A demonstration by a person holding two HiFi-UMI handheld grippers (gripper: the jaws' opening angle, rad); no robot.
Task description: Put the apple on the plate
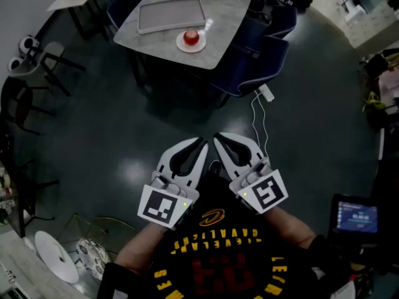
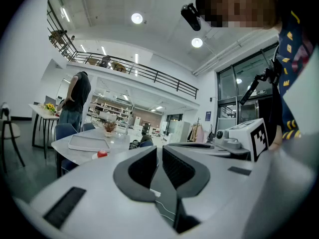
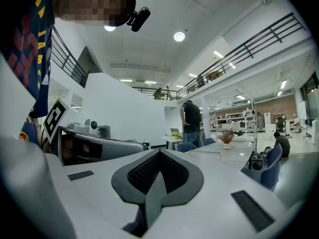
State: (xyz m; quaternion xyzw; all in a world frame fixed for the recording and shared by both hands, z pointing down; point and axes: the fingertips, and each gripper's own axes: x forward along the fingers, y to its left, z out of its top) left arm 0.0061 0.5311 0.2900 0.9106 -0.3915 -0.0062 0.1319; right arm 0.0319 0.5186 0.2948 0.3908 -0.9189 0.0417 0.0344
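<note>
The left gripper [image 1: 201,144] and right gripper [image 1: 217,138] are white plastic shells with curved, tapering jaws lined in dark ribbed padding. Each carries a cube [image 1: 163,205] printed with black-and-white square markers, with a small green light [image 1: 185,204] at its edge. At six o'clock in the head view, a black jersey [image 1: 212,260] shows yellow lettering and red numerals.

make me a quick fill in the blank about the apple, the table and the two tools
1. The red apple sits on a white ___.
2. Beside it on the table lies a rectangular ___.
3. The left tool and the right tool are far from the table, close to the person's chest, and they hold ___.
Missing words: plate; tray; nothing.
</note>
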